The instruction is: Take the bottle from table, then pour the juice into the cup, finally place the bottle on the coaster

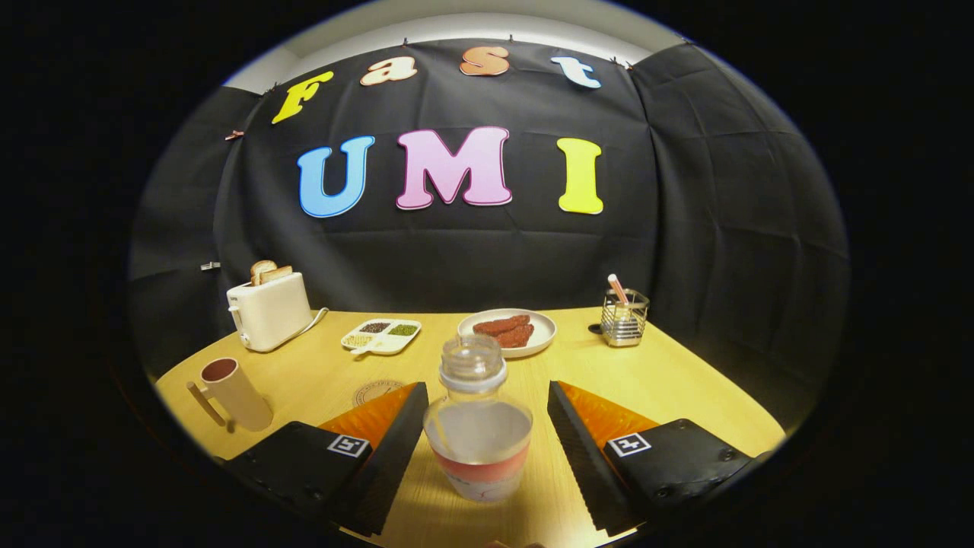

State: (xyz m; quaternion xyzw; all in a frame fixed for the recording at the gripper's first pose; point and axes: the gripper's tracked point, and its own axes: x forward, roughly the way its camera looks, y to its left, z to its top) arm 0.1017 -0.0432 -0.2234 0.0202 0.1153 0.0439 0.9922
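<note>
Gripper [487, 434] fingers are spread wide, clear of the bottle [478, 426] standing upright between them on the table [685, 380], long axis vertical, uncapped mouth up, pale liquid inside. Coaster [374, 393]: just beyond the left finger. Cup [232, 392]: farther left, tilted, dark contents. Plate [508, 332] beyond the bottle holds reddish pieces.

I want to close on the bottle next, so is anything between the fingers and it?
Nothing visible is. The bottle stands upright on the table, between the open gripper's fingers, with a bare gap on each side.
</note>
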